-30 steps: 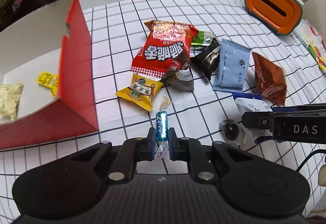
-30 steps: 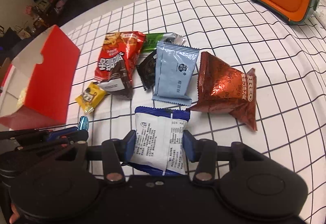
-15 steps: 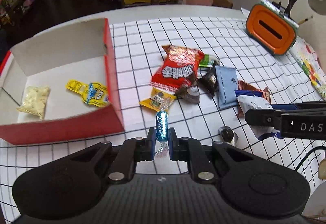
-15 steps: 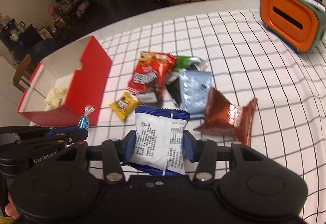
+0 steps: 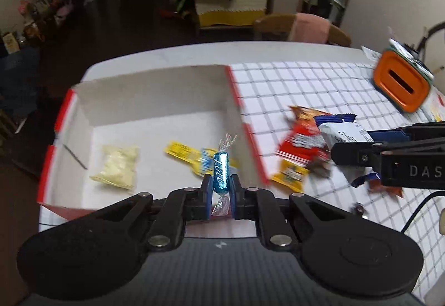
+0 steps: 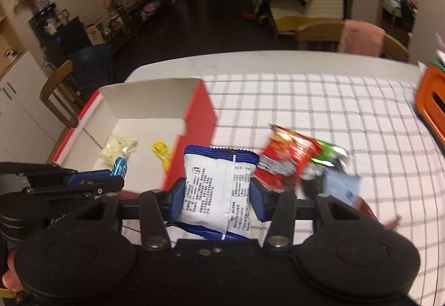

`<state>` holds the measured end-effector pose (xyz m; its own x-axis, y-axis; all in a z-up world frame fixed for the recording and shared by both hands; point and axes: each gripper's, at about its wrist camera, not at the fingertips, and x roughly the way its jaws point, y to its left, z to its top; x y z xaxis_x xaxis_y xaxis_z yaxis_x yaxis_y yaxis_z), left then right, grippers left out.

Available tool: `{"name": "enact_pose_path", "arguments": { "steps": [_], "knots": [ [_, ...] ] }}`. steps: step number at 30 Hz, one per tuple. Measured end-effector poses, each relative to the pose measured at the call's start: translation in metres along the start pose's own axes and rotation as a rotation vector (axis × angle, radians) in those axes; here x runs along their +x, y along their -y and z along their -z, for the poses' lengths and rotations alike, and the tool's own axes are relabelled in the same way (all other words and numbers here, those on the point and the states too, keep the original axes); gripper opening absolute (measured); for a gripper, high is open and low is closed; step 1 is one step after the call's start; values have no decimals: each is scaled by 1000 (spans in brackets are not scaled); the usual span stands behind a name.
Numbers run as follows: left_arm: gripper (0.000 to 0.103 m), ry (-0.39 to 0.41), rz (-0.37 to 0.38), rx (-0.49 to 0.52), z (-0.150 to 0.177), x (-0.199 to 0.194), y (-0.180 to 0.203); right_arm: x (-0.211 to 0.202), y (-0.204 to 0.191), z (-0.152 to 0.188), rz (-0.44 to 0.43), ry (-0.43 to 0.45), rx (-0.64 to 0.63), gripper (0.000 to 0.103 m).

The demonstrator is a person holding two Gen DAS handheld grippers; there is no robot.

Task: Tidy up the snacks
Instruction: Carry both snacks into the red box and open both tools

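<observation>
My left gripper (image 5: 220,189) is shut on a blue foil-wrapped candy (image 5: 221,176), held upright above the near edge of the red box (image 5: 247,139). The box is open with a white inside; a pale yellow packet (image 5: 116,166) and a yellow wrapper (image 5: 189,155) lie in it. My right gripper (image 6: 217,191) is shut on a white-and-blue snack packet (image 6: 219,189), held in the air just right of the box (image 6: 200,122). The left gripper and its candy (image 6: 119,165) show at the left of the right wrist view.
A pile of snacks lies on the checked cloth right of the box: a red bag (image 5: 303,139), a small yellow packet (image 5: 289,175), a green packet (image 6: 328,155), a light blue packet (image 6: 340,186). An orange holder (image 5: 400,86) stands at the far right. A wooden chair (image 6: 361,38) is behind the table.
Both grippers have risen and swung left toward the red box, each keeping its snack. The box's inside is now fully in view under the left gripper.
</observation>
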<state>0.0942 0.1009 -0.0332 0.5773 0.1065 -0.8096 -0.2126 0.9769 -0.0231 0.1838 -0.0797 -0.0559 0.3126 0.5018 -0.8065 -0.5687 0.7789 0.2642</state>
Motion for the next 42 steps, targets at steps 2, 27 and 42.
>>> {"name": "enact_pose_path", "arguments": {
  "steps": [2,27,42],
  "knots": [
    [12,-1,-18,-8,-5,3,-16,10,-13,-8,-10,-9,-17,47],
    [12,-103,-144,-24,-2,63,-134,157,-125,-20,66,-190,-265,47],
    [12,-101,-118,-2,4,57,-127,142,-120,-24,23,-176,-213,54]
  ]
}}
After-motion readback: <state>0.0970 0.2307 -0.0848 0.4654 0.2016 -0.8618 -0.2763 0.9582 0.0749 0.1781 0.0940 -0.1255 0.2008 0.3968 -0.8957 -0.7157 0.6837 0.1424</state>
